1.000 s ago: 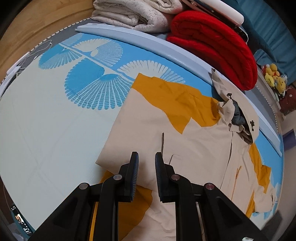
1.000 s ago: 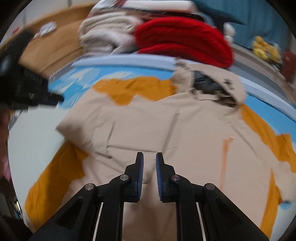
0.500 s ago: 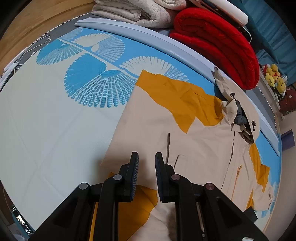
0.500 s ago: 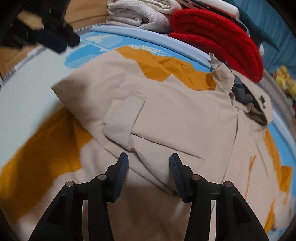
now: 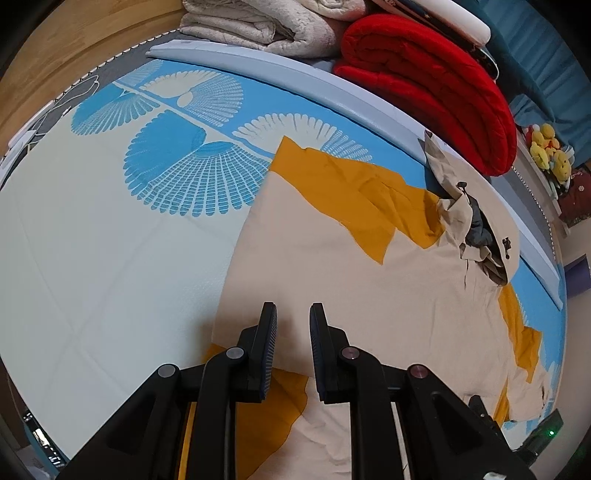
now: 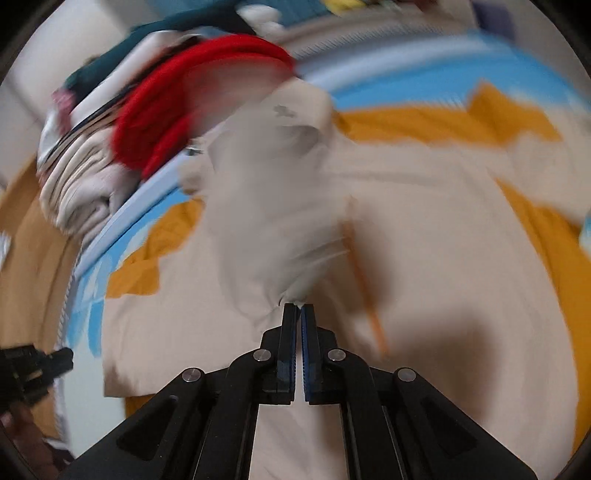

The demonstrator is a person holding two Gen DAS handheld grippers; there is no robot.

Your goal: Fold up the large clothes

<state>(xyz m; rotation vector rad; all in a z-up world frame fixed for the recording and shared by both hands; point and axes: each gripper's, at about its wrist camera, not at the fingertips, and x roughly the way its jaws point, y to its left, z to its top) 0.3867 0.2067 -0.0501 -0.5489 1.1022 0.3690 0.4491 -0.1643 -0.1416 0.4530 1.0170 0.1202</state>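
Observation:
A large beige and mustard hooded jacket [image 5: 332, 258] lies spread on the blue-and-white mat [image 5: 110, 240], hood toward the red blanket. My left gripper [image 5: 293, 314] hovers over the jacket's near left edge, its jaws a narrow gap apart with nothing between them. The right wrist view is motion-blurred. In it my right gripper [image 6: 298, 308] has its jaws closing tight on a bunched fold of beige cloth [image 6: 266, 206], which rises from the jacket [image 6: 443, 240] up to the fingertips. The left gripper [image 6: 33, 365] shows at that view's left edge.
A folded red blanket [image 5: 436, 85] and a pale folded blanket [image 5: 266, 22] are stacked beyond the mat's grey-blue raised edge [image 5: 295, 77]. Yellow plush toys [image 5: 550, 151] sit at the far right. Wooden floor [image 5: 55, 55] lies to the far left.
The right gripper opened, then shut on a fold of the jacket and rolled, swinging its view toward the hood side. The left gripper hardly moved.

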